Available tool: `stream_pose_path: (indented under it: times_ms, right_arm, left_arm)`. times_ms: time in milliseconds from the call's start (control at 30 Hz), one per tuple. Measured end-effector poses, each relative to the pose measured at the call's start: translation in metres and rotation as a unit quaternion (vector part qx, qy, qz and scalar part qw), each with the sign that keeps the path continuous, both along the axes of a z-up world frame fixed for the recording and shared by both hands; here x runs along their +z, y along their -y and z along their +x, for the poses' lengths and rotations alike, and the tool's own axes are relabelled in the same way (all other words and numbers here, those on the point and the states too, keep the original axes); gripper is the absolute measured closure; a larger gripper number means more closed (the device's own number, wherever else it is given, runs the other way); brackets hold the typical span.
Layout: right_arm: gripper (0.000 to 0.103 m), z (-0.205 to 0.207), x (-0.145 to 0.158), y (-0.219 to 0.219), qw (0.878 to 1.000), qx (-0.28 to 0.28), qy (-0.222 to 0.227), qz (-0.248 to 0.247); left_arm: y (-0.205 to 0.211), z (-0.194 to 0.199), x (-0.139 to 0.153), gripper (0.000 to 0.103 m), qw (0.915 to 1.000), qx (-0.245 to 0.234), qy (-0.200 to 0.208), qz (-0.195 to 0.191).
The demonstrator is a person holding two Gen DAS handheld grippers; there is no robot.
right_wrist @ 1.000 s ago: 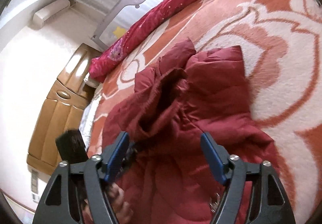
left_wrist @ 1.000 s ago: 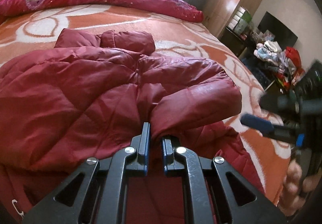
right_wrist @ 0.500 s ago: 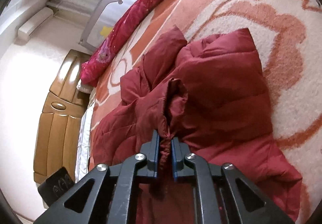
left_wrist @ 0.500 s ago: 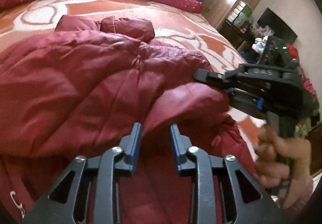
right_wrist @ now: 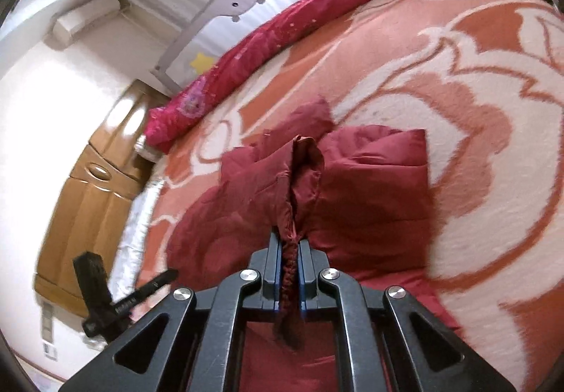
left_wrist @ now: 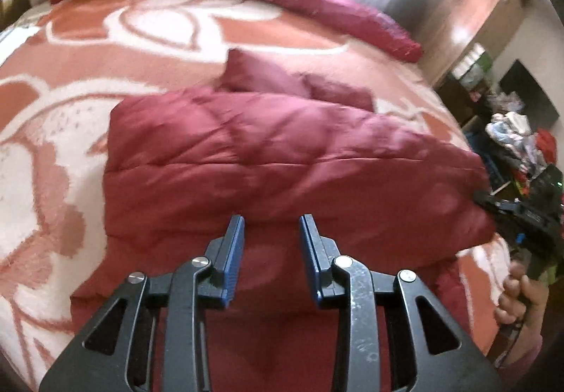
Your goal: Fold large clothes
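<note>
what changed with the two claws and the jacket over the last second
The left claw opened and let go of the red jacket. The right claw, open a second ago, has shut on the jacket's edge and holds it up. The jacket stays on the bed.

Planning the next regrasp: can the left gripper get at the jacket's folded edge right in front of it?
Probably yes. The left gripper is open, and the red jacket edge lies right at its fingertips with nothing between. The right gripper is shut on the jacket's other end, off to the side.
</note>
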State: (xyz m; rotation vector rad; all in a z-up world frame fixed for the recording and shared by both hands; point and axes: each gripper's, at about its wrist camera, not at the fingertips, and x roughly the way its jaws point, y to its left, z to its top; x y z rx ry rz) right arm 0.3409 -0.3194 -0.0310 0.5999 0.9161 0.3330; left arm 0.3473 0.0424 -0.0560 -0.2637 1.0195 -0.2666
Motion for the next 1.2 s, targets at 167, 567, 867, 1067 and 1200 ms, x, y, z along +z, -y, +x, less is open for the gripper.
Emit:
stream_pose_path:
  times_ms: [167,567,867,1067,1200]
  right_arm:
    - [0.097,0.004,-0.035,0.000,0.998,0.001,-0.025,-0.065]
    - [0.078,-0.022,-0.015,0.001,0.990,-0.062,0.022,-0.127]
    - [0.067,-0.001,-0.022,-0.065,0.979,0.034,0.025,-0.201]
    - [0.067,0.006,-0.065,-0.048,0.978,0.028,-0.022,-0.206]
    - [0.067,0.005,-0.066,-0.047,0.977,0.032,-0.024,-0.207]
  left_arm:
    - [0.003,0.003,-0.024,0.074,0.9997,-0.012,-0.019,0.006]
    - [0.007,0.007,-0.035,0.074,0.9991,-0.028,-0.026,0.021]
    - [0.015,0.005,-0.035,0.073,0.9982,-0.017,-0.021,0.053]
    - [0.009,-0.010,0.001,0.074,0.9984,0.003,0.030,0.049]
    - [0.000,0.009,-0.009,0.074,0.9977,0.017,-0.005,0.065]
